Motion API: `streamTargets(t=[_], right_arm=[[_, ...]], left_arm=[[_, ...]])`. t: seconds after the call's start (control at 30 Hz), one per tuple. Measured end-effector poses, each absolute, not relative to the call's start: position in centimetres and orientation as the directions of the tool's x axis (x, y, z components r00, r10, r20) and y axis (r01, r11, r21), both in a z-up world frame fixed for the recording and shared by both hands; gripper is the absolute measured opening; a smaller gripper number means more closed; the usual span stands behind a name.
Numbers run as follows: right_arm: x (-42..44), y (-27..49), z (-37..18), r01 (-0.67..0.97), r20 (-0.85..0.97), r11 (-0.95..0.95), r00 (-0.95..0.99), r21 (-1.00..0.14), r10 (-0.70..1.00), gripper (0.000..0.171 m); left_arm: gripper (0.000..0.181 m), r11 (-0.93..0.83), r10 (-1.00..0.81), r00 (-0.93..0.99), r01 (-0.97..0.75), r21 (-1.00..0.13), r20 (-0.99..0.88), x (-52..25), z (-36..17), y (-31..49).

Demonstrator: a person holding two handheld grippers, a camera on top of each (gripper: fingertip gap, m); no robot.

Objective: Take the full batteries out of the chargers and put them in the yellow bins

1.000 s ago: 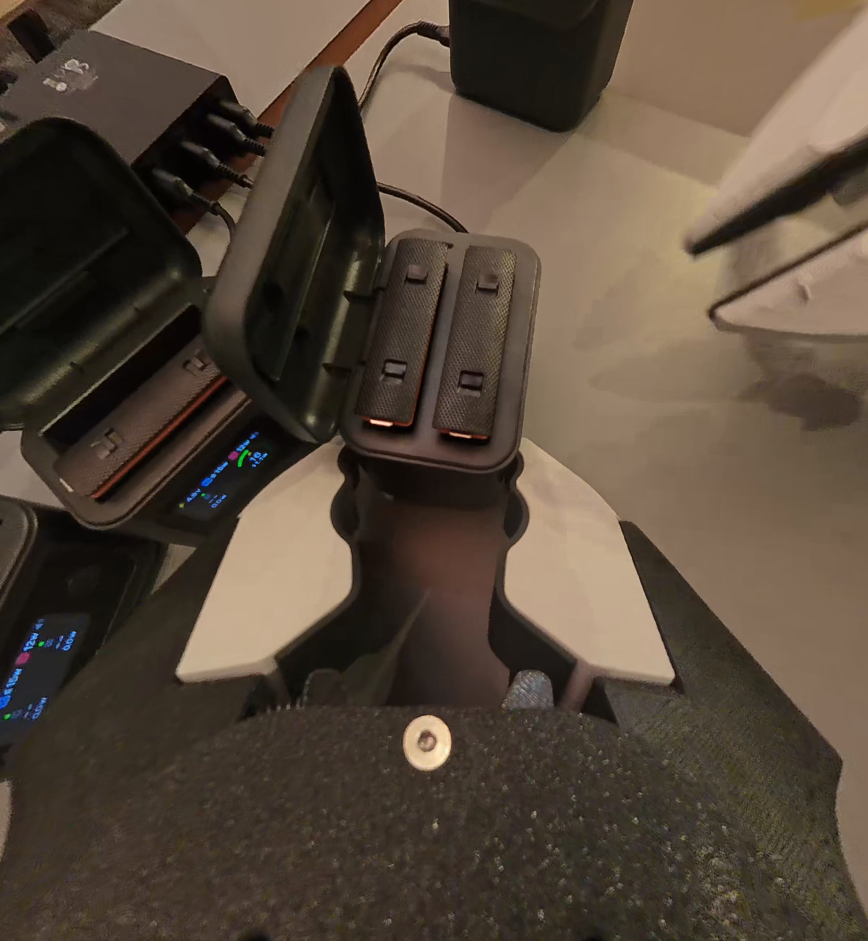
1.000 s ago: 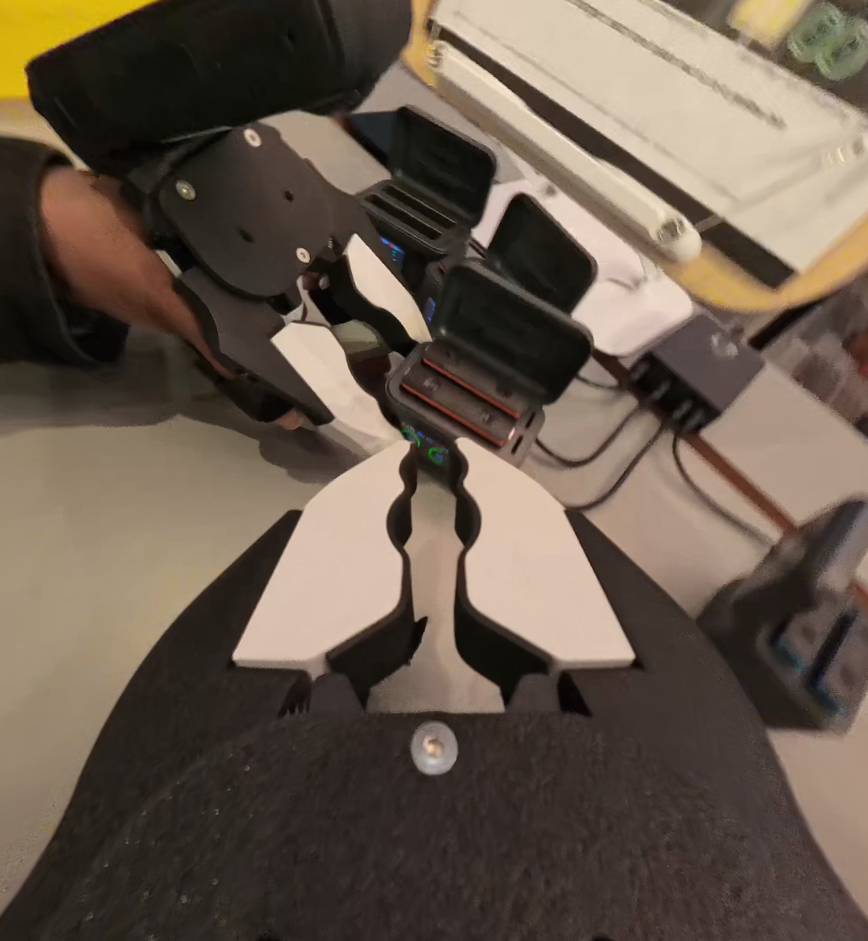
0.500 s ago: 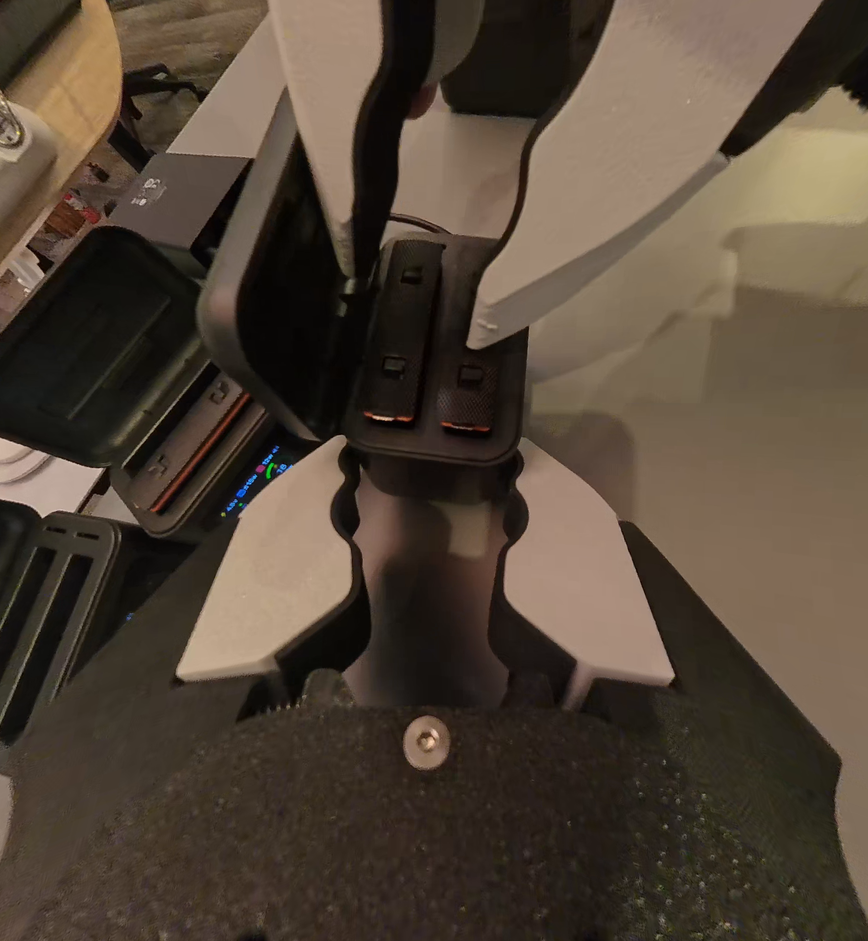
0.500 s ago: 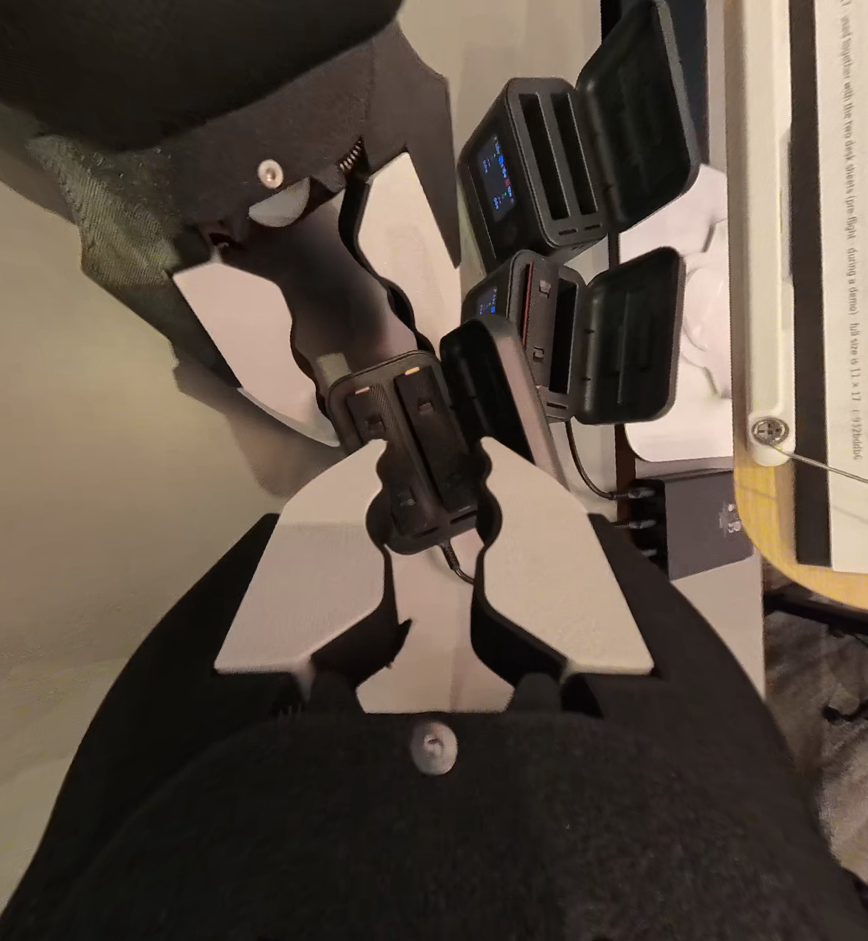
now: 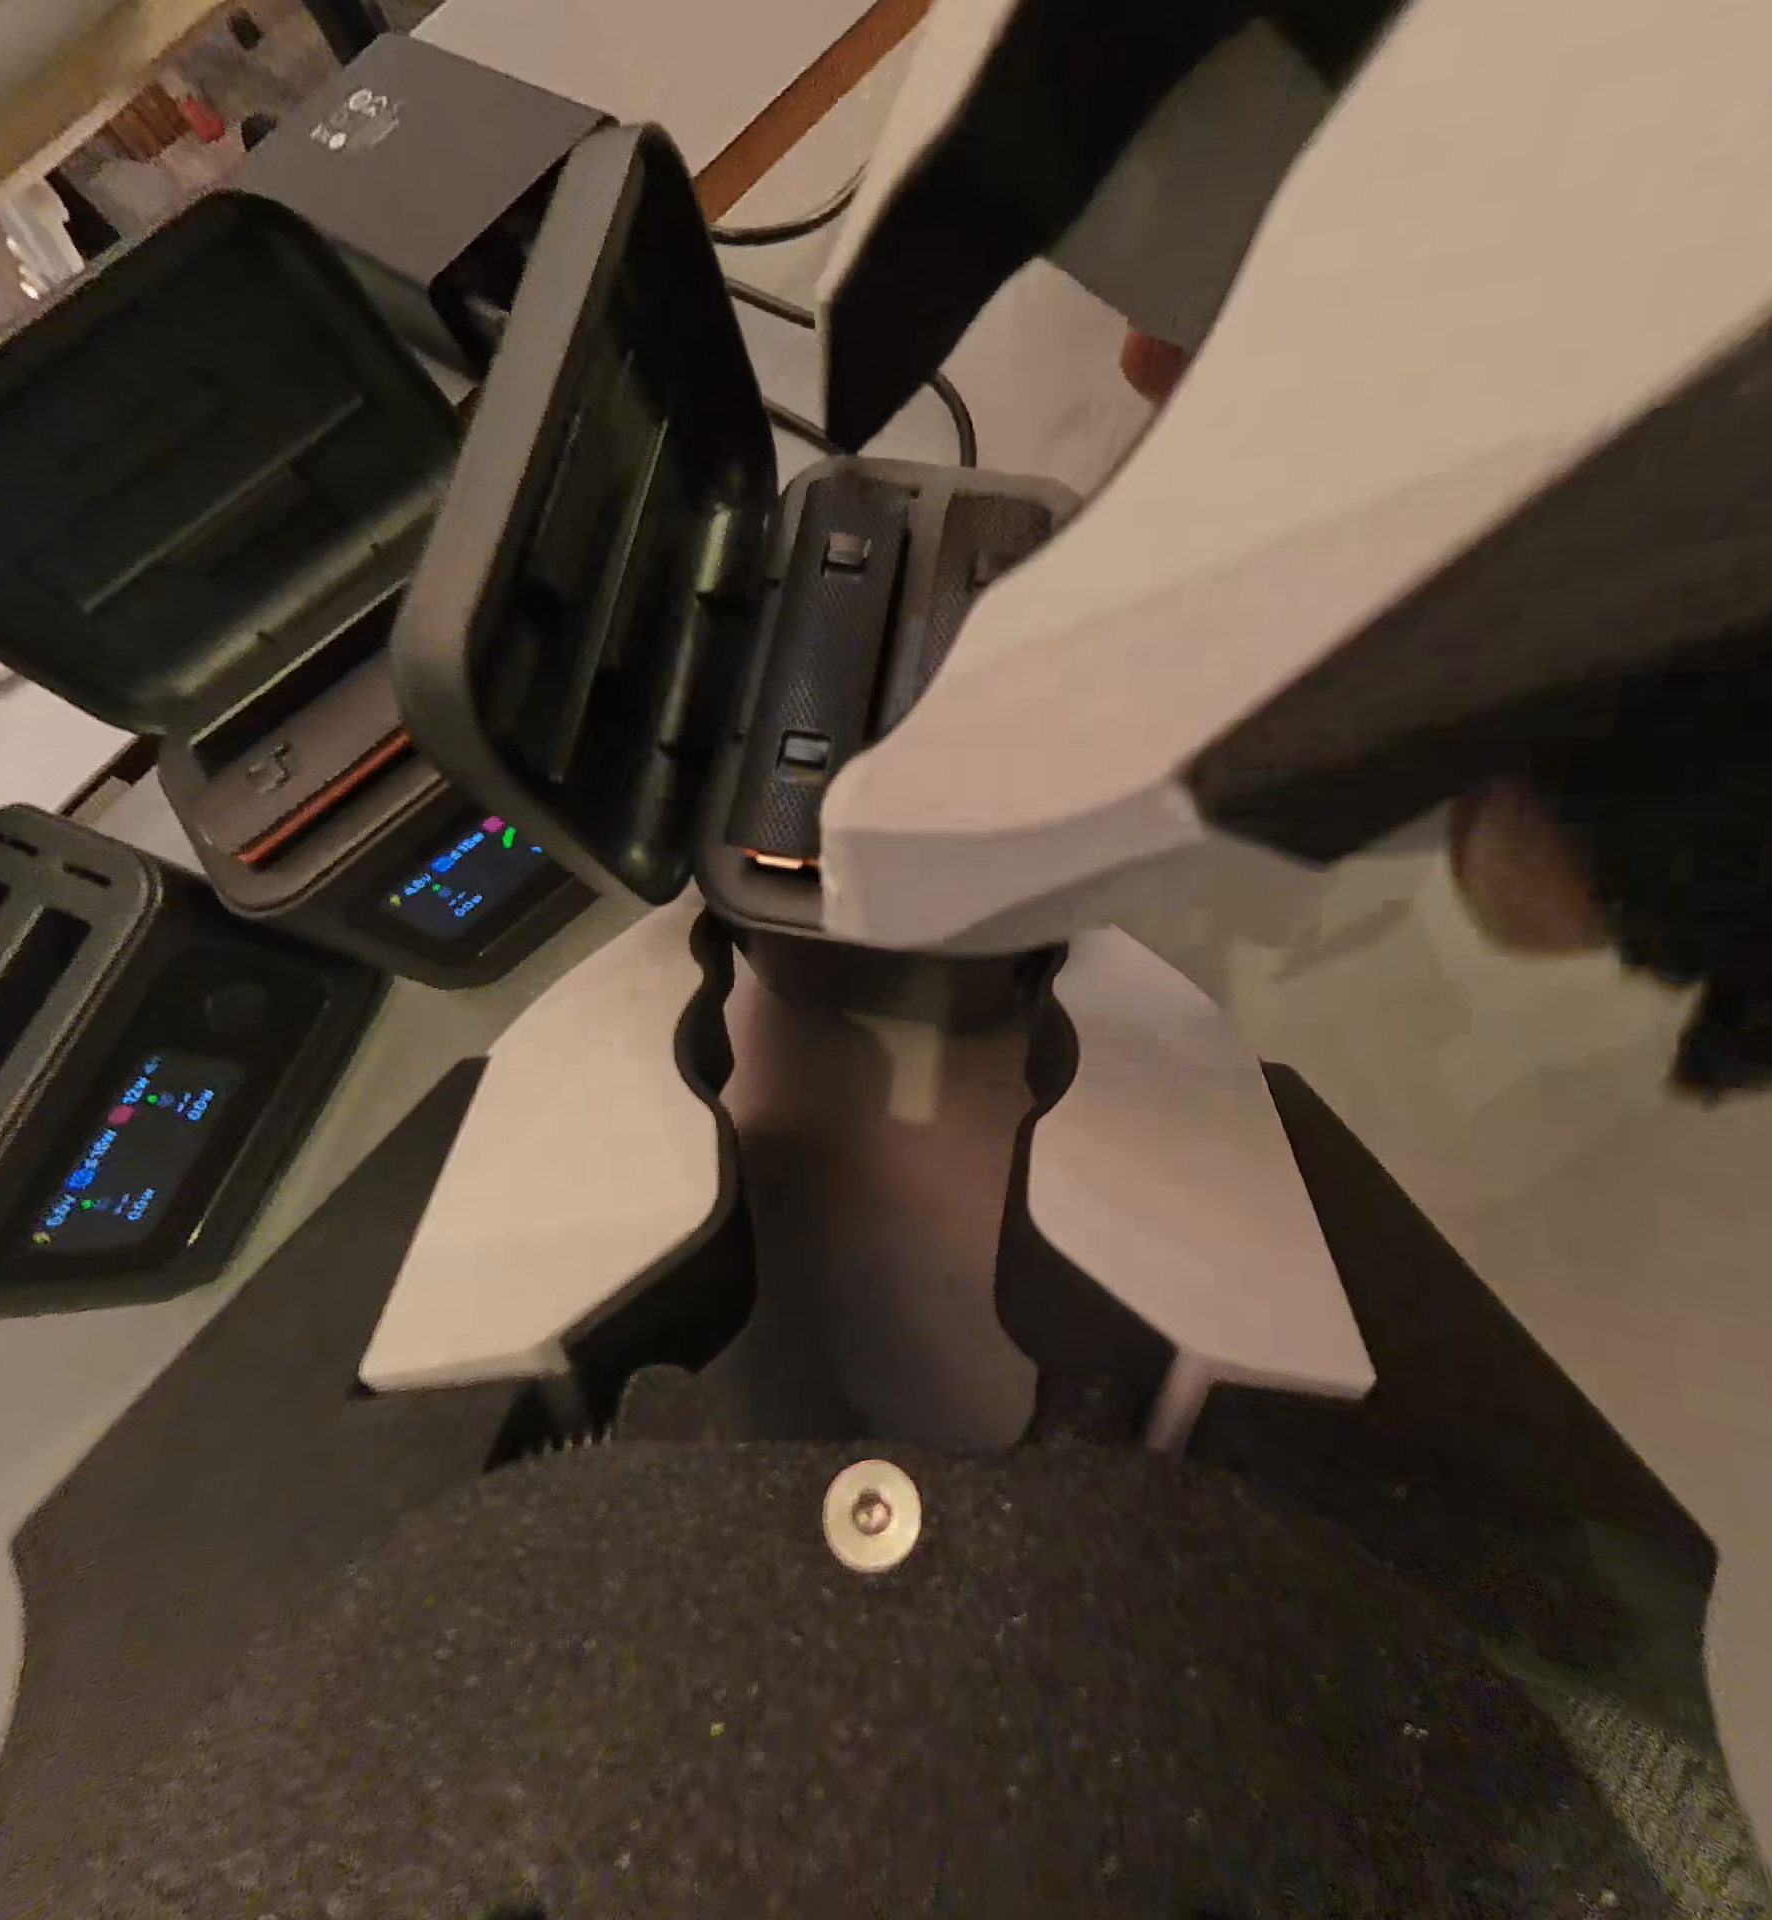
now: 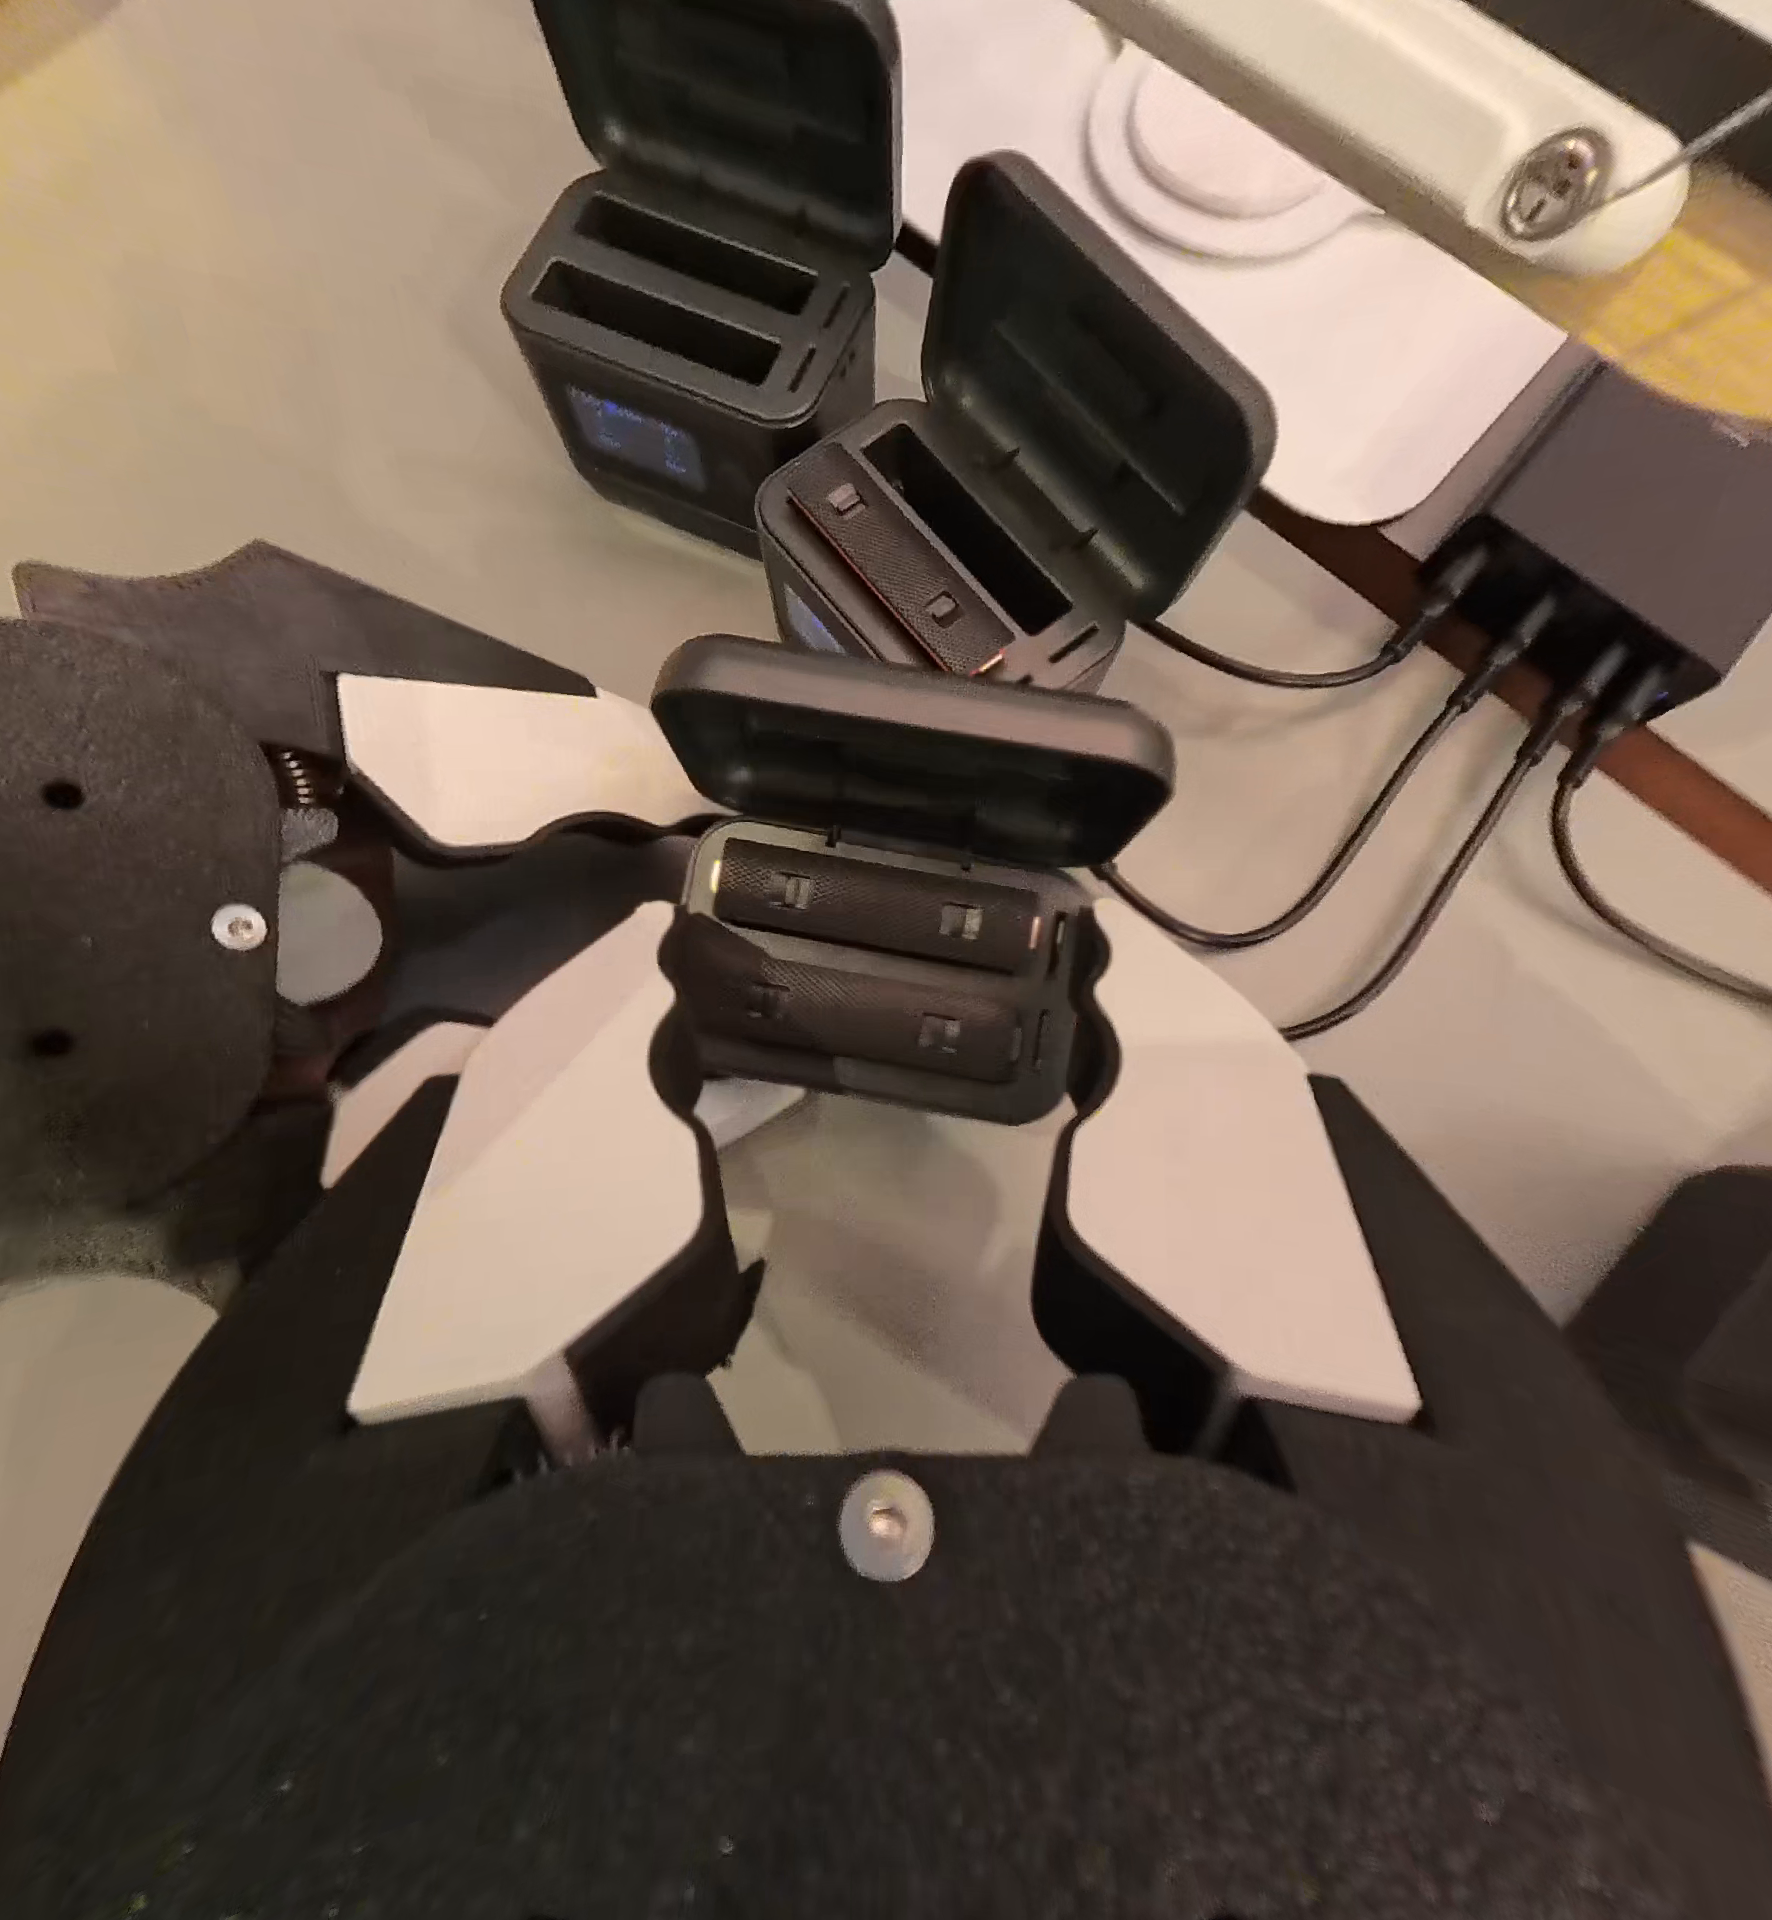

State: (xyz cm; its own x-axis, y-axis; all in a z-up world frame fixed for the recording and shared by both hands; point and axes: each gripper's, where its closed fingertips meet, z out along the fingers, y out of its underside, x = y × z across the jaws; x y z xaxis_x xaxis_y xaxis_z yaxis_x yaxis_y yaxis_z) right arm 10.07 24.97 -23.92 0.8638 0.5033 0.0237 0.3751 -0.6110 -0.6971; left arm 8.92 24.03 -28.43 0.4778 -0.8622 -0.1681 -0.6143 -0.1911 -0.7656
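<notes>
A black charger (image 6: 965, 1091) with its lid open holds two black batteries side by side, the far one (image 6: 871, 904) and the near one (image 6: 861, 1013). My left gripper (image 5: 882, 935) is shut on the charger's body (image 5: 861, 987) and holds it from below. Its fingers (image 6: 487, 738) come in from the left in the right wrist view. My right gripper (image 6: 877, 925) is open, with its jaws on either side of the charger's top at the battery ends. In the left wrist view its finger (image 5: 1277, 582) covers one battery and leaves the other battery (image 5: 830, 675) in sight.
A second open charger (image 6: 944, 582) holds one battery. A third open charger (image 6: 684, 312) has empty slots. Both have lit screens. A black power hub (image 6: 1640, 499) with cables sits at the table's back right. A dark box (image 6: 1744, 1351) stands at the right. The tips of one gripper are about 5 centimetres away from the tips of the other.
My right gripper has swung around over the charger, opened wider and come down around its top. My left gripper still holds the charger.
</notes>
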Motion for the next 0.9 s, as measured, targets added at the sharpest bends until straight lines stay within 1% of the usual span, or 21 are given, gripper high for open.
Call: streamTargets(t=[0.1, 0.17, 0.3, 0.63, 0.77, 0.9], right_arm=[[9.8, 25.2, -24.1, 0.308, 0.013, -0.611, 0.899, -0.73, 0.438, 0.067], [9.6, 25.3, -24.0, 0.262, -0.007, -0.607, 0.915, -0.75, 0.404, 0.062], [9.7, 25.3, -24.1, 0.223, -0.007, -0.588, 0.932, -0.777, 0.363, 0.06], [9.6, 25.4, -23.9, 0.203, 0.013, -0.537, 0.942, -0.819, 0.336, 0.058], [9.6, 25.6, -21.7, 0.162, -0.015, -0.492, 0.942, -0.855, 0.336, 0.057], [9.8, 25.5, -19.2, 0.137, -0.038, -0.463, 0.936, -0.876, 0.35, 0.057]], left_arm=[[0.055, -0.216, -0.858, 0.493, -0.604, -0.768, -0.147, 8.9, -28.5, 24.0], [0.055, -0.224, -0.856, 0.498, -0.6, -0.768, -0.139, 8.9, -28.5, 23.9], [0.055, -0.237, -0.852, 0.507, -0.595, -0.767, -0.13, 8.8, -28.5, 23.9], [0.055, -0.237, -0.859, 0.497, -0.596, -0.767, -0.121, 8.8, -28.6, 23.9], [0.055, -0.276, -0.861, 0.505, -0.572, -0.773, -0.066, 8.8, -28.6, 23.9], [0.055, -0.269, -0.863, 0.5, -0.572, -0.775, -0.069, 8.9, -28.6, 23.8]])
